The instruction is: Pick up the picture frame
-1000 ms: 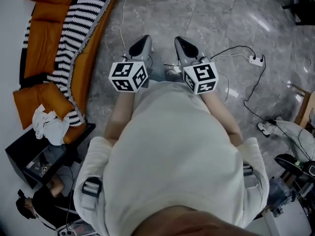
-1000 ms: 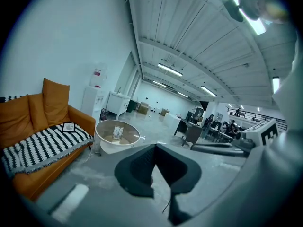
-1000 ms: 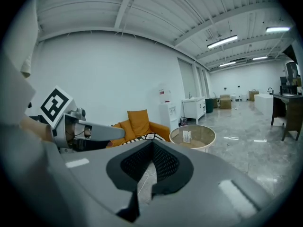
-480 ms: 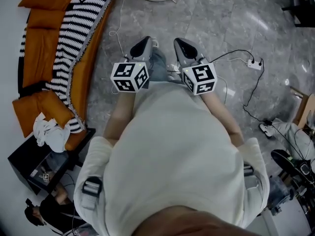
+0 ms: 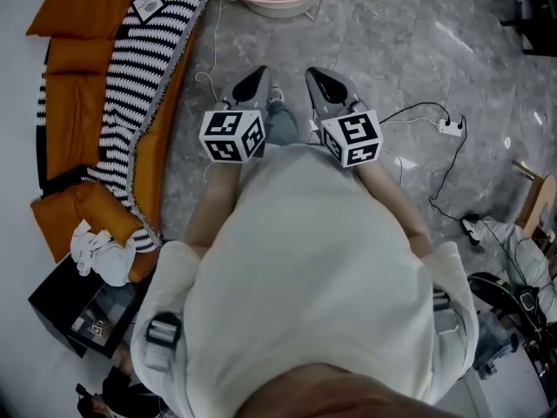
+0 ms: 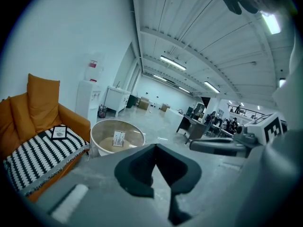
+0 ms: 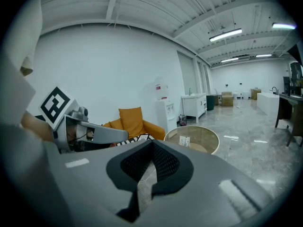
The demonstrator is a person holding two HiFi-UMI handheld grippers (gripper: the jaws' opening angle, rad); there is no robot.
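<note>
A small black picture frame [image 5: 150,1] lies flat on the black-and-white striped blanket [image 5: 130,77] that covers the orange sofa, far left of both grippers. The left gripper view shows the picture frame [image 6: 59,132] on the blanket at the left. My left gripper [image 5: 257,81] and right gripper [image 5: 318,78] are held side by side over the grey floor, pointing toward a round table. Both are shut with nothing between the jaws, as their own views show for the left gripper [image 6: 152,169] and right gripper [image 7: 144,174].
A round glass-topped table [image 5: 278,9] with a small card on it stands straight ahead. The orange sofa [image 5: 74,85] runs along the left. White cables and a power strip [image 5: 450,129] lie on the floor at right. A black box [image 5: 78,307] and crumpled white cloth [image 5: 100,252] sit at lower left.
The person has walked forward: the round table and sofa have come closer in the head view. Both grippers moved ahead together, staying shut and empty.
</note>
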